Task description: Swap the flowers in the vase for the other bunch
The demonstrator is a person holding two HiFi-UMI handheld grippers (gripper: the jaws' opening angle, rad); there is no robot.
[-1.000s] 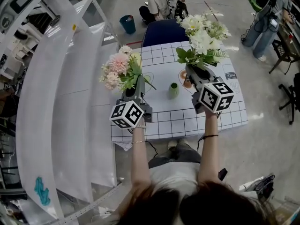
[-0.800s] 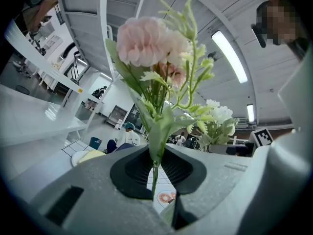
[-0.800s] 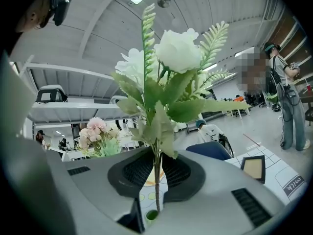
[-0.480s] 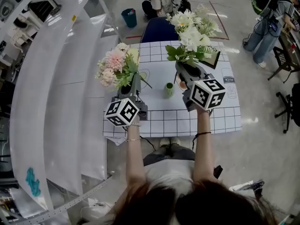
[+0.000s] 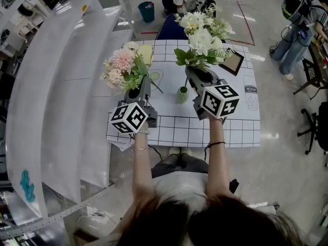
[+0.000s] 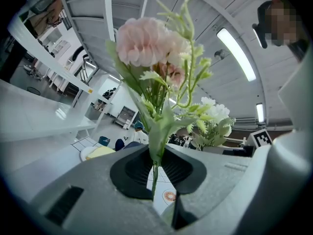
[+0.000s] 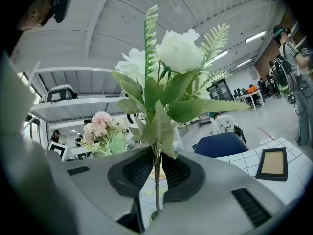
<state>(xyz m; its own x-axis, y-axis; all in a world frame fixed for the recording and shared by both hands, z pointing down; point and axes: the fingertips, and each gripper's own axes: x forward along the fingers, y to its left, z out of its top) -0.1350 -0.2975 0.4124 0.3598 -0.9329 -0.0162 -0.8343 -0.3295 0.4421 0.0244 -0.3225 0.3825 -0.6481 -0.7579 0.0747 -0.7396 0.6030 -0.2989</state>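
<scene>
My left gripper (image 5: 136, 92) (image 6: 155, 168) is shut on the thin stem of a pink flower bunch (image 5: 123, 68) (image 6: 146, 40), held upright over the table's left side. My right gripper (image 5: 202, 77) (image 7: 156, 173) is shut on the stem of a white flower bunch (image 5: 202, 35) (image 7: 178, 50), also upright. A small green vase (image 5: 183, 94) stands on the table between the two grippers, just left of the right one, with no flowers in it. In the right gripper view the white bunch's stem end hangs near the vase's mouth (image 7: 154, 214).
The table has a white gridded mat (image 5: 230, 132). A dark picture frame (image 5: 231, 61) (image 7: 274, 163) lies at its far right. A blue chair (image 5: 171, 29) stands behind the table, white shelves (image 5: 66, 86) run along the left, and people (image 5: 302, 29) are nearby.
My right gripper has carried the white bunch left and a little down, closer to the green vase. The left gripper with the pink bunch has hardly moved.
</scene>
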